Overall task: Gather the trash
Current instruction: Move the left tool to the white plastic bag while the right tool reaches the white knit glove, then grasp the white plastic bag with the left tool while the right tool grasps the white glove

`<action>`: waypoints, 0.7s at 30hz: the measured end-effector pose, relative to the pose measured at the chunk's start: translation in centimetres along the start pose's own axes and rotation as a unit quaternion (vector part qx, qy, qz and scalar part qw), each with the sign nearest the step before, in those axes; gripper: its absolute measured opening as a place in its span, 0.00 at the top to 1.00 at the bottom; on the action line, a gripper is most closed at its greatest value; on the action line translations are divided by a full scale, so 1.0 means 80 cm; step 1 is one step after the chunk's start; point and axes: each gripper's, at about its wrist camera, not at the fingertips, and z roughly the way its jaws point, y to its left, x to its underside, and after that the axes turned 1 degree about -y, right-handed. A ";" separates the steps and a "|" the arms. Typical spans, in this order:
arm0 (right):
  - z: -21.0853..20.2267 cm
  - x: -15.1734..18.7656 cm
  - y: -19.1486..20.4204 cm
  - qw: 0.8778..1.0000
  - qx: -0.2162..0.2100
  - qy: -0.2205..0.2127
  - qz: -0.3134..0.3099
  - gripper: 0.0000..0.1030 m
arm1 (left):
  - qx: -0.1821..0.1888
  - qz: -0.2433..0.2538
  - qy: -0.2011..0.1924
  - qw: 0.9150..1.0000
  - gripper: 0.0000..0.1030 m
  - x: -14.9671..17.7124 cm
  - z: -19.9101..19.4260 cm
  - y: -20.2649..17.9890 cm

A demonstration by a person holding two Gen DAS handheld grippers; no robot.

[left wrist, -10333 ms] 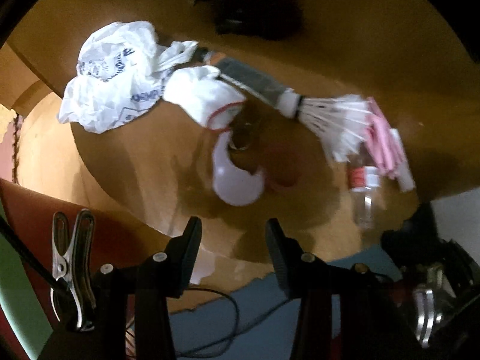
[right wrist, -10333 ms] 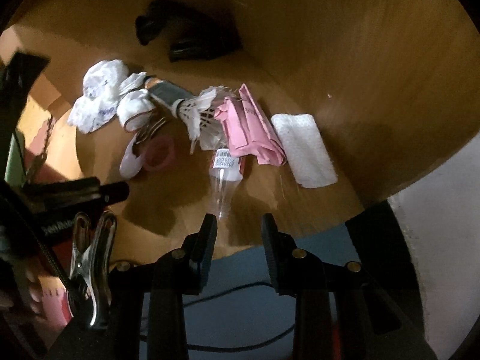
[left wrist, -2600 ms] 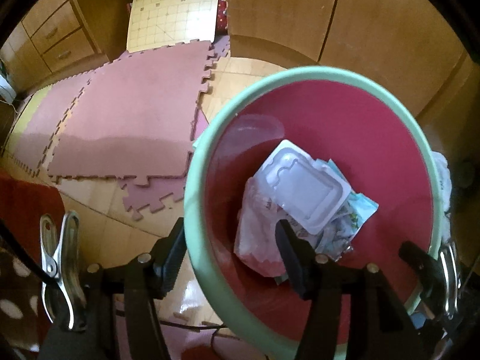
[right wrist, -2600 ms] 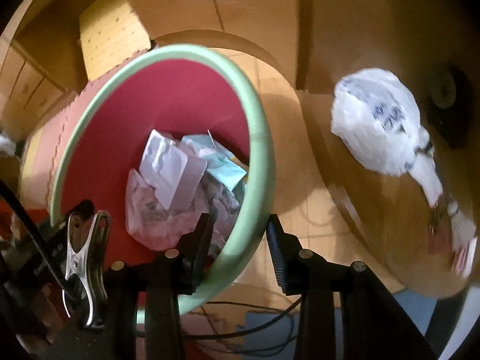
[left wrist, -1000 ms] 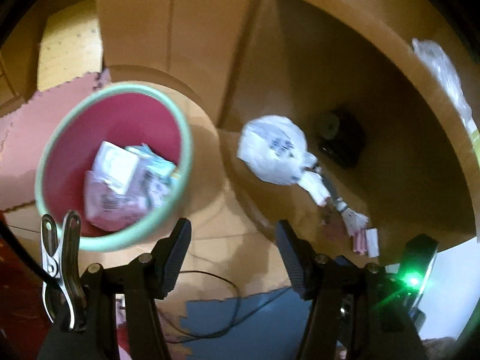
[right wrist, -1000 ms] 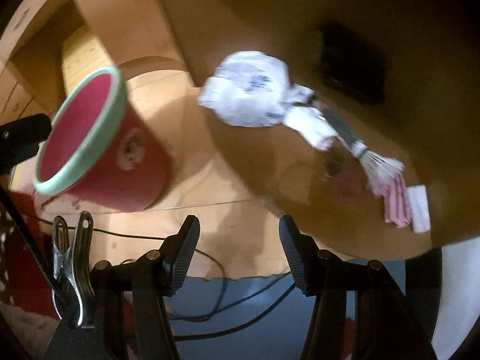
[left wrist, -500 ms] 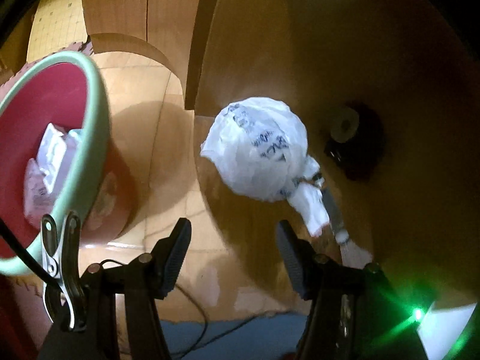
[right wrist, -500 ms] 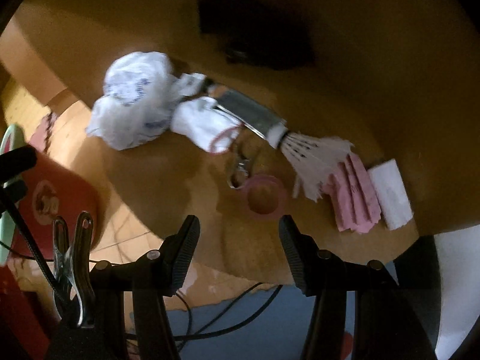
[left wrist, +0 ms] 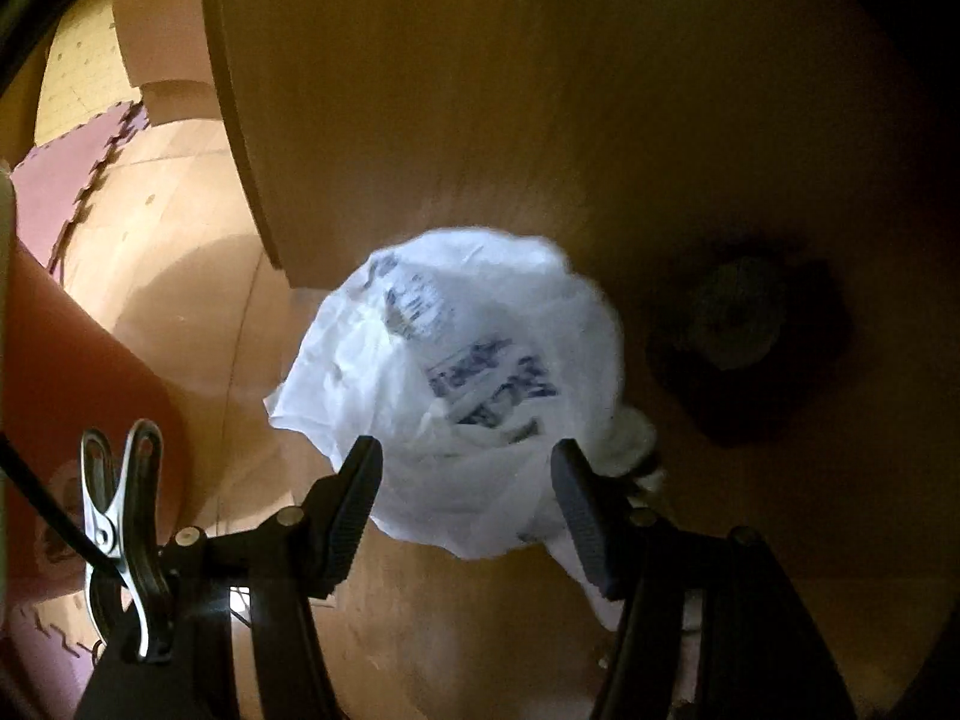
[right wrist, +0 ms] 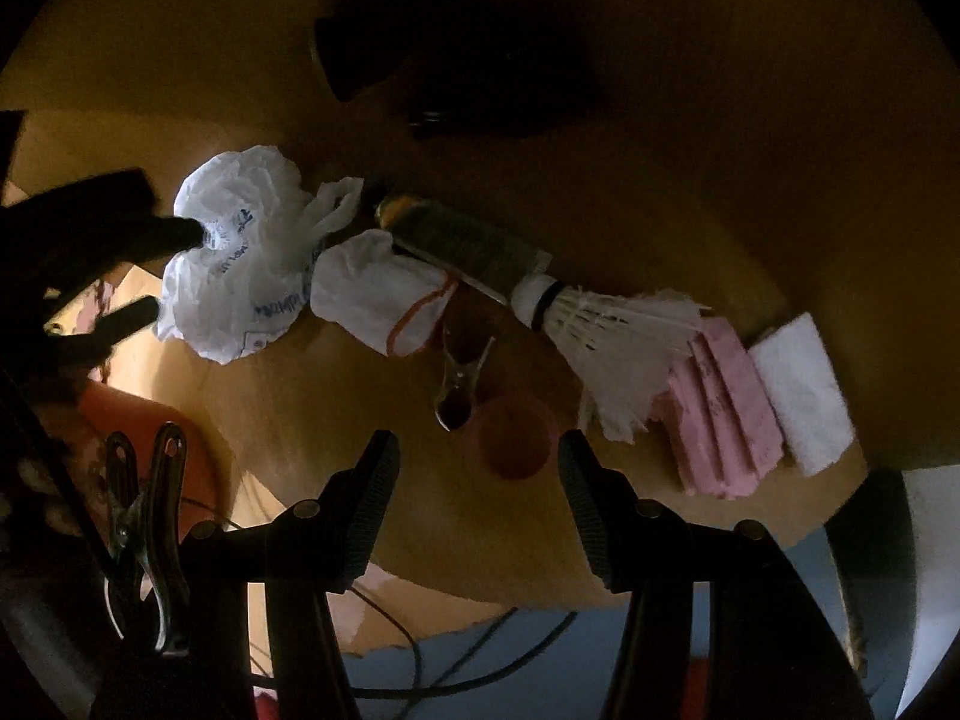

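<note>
on the worktop (right wrist: 690, 138) the things lay in a rough row. the crumpled plastic bag (right wrist: 240, 252) sat at the left end, by the worktop's edge, with a smaller wad (right wrist: 384, 294) touching its right side. behind the wad a wrapped tube (right wrist: 468, 240) ran rightward into a shuttlecock (right wrist: 612, 330). right of the shuttlecock lay a folded paper (right wrist: 726, 414), and a folded tissue (right wrist: 804, 390) just beside it at the right end. a clip (right wrist: 459, 384) lay in front of the wad, with a tape ring (right wrist: 516, 432) just right of it. a dark object (right wrist: 444, 78) sat well behind the row. in the left wrist view the left claw (left wrist: 465, 480) straddled the bag (left wrist: 456, 384), a finger (left wrist: 354, 504) on each side. the bin (left wrist: 66, 372) stood on the floor, left of the worktop.
</note>
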 end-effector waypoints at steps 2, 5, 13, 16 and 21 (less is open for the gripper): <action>0.005 -0.005 0.009 1.000 -0.001 0.001 -0.004 0.45 | -0.013 0.002 0.010 1.000 0.40 0.003 0.021 0.000; 0.010 -0.011 0.030 1.000 -0.011 -0.002 -0.025 0.45 | -0.018 0.014 0.021 1.000 0.39 0.004 0.044 0.000; 0.035 -0.024 0.076 0.995 0.001 -0.003 -0.096 0.45 | -0.006 0.015 0.015 1.000 0.35 -0.007 0.068 0.011; 0.042 -0.029 0.078 0.995 0.006 -0.001 -0.097 0.45 | -0.002 0.020 0.020 1.000 0.35 -0.011 0.071 0.013; 0.050 -0.034 0.080 0.995 0.008 -0.004 -0.100 0.45 | -0.005 0.035 0.014 0.999 0.48 -0.012 0.073 0.015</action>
